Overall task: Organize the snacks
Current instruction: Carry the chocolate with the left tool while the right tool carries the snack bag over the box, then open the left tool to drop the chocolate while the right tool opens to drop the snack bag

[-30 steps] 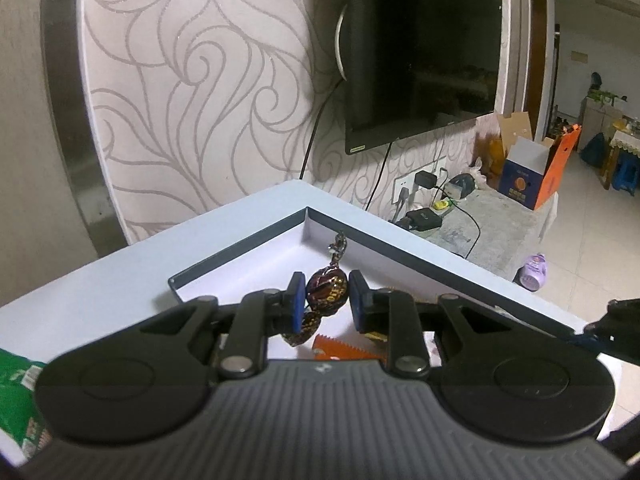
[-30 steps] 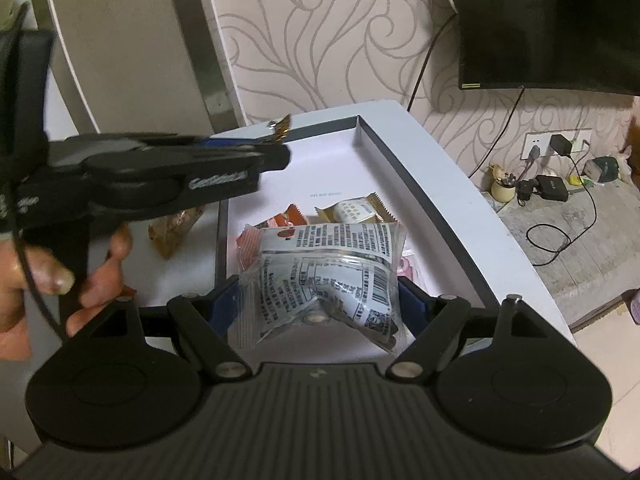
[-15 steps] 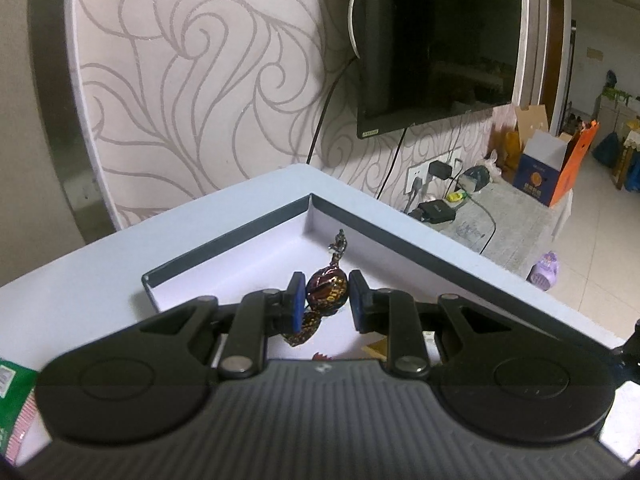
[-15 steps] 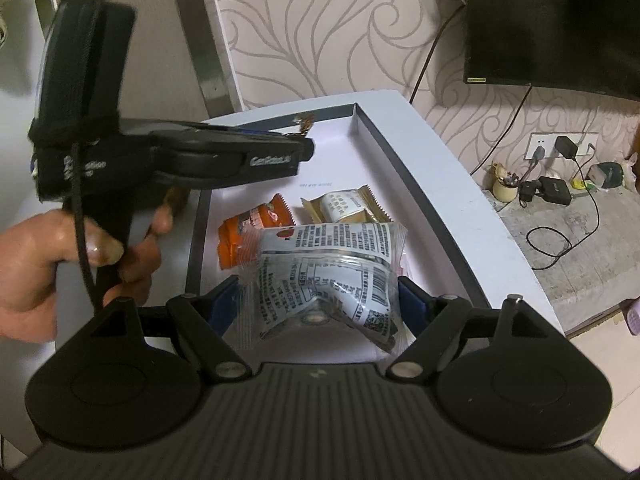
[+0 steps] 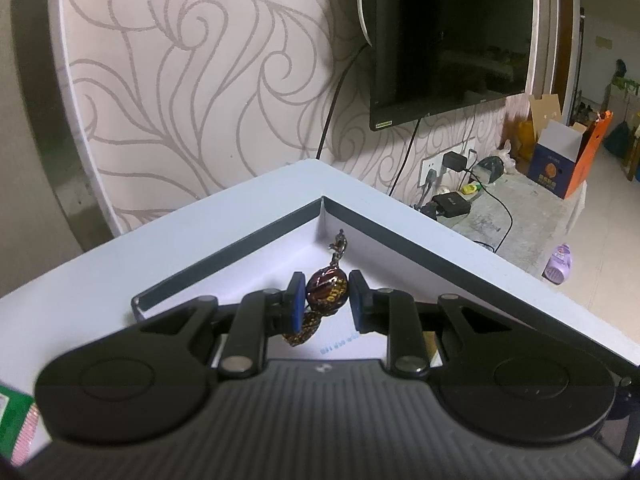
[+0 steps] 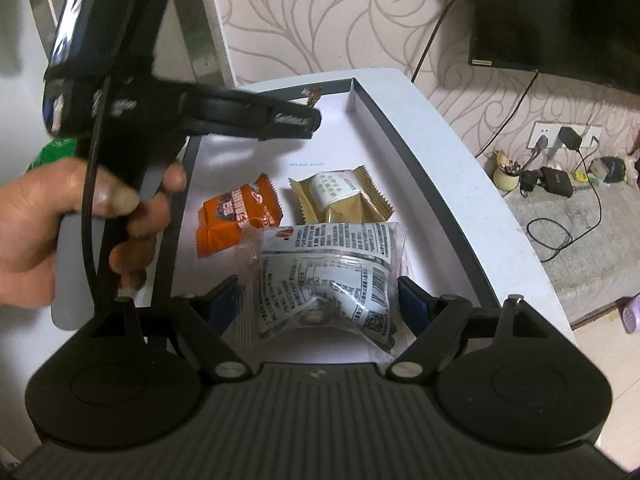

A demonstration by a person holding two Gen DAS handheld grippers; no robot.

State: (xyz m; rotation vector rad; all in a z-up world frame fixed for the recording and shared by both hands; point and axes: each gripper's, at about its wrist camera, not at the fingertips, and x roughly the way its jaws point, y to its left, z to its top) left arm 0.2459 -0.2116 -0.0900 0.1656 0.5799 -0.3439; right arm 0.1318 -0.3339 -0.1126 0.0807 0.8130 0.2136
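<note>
White tabletop (image 5: 100, 280) near a swirl-patterned wall carries a shallow dark-rimmed tray (image 6: 452, 208) with a white floor. Nearest the right-wrist camera, the right gripper (image 6: 320, 300) clamps a clear printed packet (image 6: 332, 276), held above the tray's near end. Just beyond it, an orange packet (image 6: 238, 216) and a tan packet (image 6: 340, 196) lie flat on the tray floor, side by side. Farther on, the left gripper (image 5: 324, 300) hangs over the tray's far corner with a brown foil candy (image 5: 326, 288) between its blue pads; a narrow gap shows at the right pad, so the hold appears loose or releasing. The candy's long axis runs along the fingers, one twisted tail pointing toward the corner. The candy is round, glossy, dark brown with gold lettering. Judgement: release drops it straight down into that corner.
</note>
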